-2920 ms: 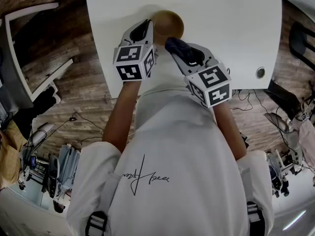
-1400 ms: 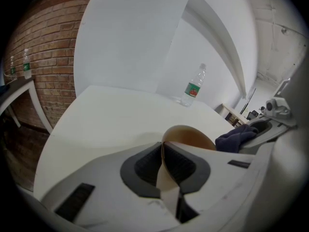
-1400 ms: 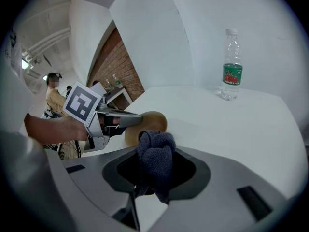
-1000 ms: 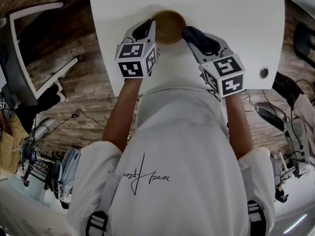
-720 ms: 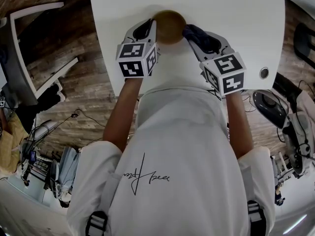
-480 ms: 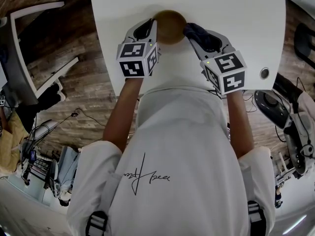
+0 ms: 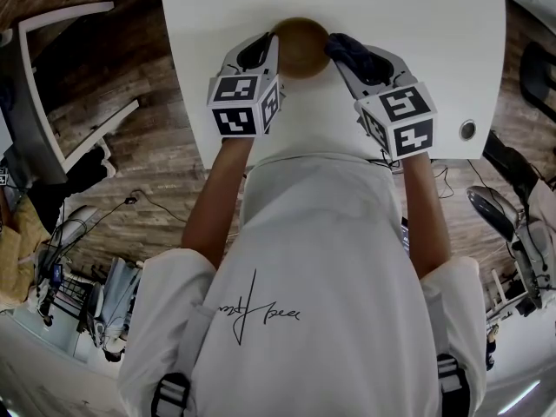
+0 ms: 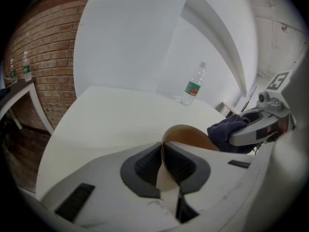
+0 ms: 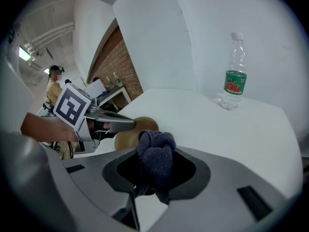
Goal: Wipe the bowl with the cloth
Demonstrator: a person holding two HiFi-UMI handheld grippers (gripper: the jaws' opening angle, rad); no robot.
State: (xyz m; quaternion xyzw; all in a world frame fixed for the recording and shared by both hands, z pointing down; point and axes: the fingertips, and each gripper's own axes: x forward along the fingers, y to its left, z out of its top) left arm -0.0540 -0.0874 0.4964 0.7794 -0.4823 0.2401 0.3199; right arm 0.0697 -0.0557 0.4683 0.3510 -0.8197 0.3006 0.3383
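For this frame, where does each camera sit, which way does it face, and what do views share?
Head view: on the person's head, looking steeply down at the white table; shirt, forearms, left claw and right claw show.
Left gripper view: on the left claw, looking along jaws clamped on the bowl rim, toward a bottle.
Right gripper view: on the right claw, looking along jaws pinching the cloth; the person's left hand shows.
Shared: both gripper views show bowl, bottle and the opposite claw.

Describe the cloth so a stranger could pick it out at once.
On the white table, find the brown bowl. Just right of it, the right gripper pinches the cloth: a dark blue, nubbly wad, the only soft, dark thing beside the smooth bowl and grey plastic.
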